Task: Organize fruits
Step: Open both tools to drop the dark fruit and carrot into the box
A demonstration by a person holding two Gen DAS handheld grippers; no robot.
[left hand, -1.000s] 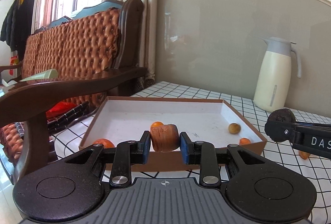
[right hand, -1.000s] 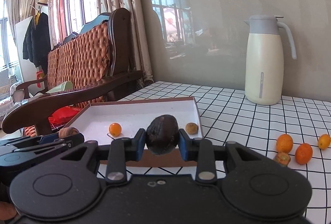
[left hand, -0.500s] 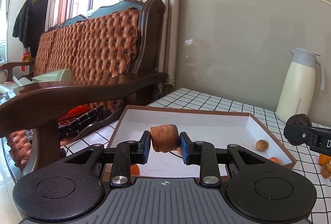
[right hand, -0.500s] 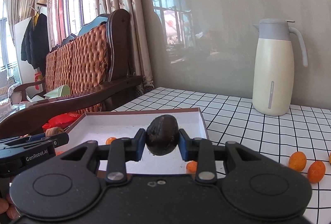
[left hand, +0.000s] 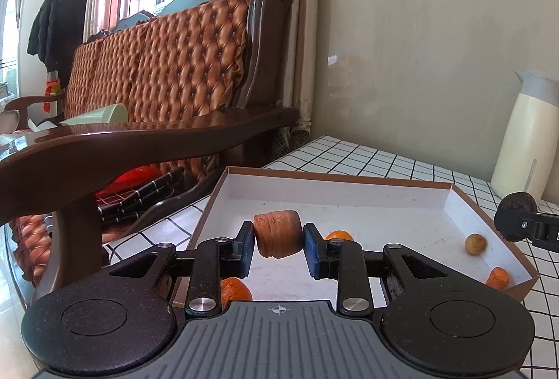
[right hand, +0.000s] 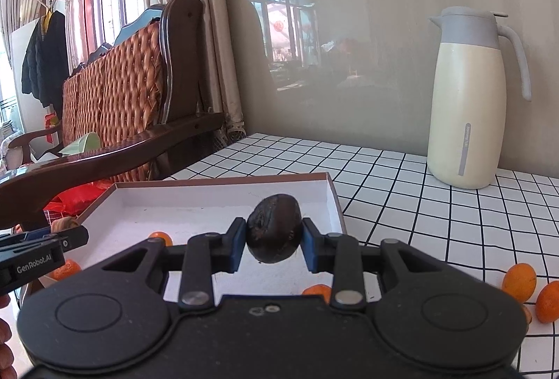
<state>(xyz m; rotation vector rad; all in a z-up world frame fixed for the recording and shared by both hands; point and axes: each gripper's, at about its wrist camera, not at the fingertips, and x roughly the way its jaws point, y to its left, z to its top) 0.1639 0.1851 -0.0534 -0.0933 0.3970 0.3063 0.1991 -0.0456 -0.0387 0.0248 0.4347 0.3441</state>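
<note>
The left gripper (left hand: 278, 241) points slightly downward, its blue pads clamped on a reddish-brown wrinkled fruit (left hand: 277, 233). Beside it, the right gripper (right hand: 273, 244) tilts likewise, pads pinching a dark shrivelled fruit (right hand: 274, 228).

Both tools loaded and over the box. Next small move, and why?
Probably lower the left tool a little and open it, so the brown wrinkled fruit drops onto the bare white floor of the box. It already hangs over the box interior, clear of the small orange fruit behind it. The right tool, shut on the dark fruit, can follow.
</note>
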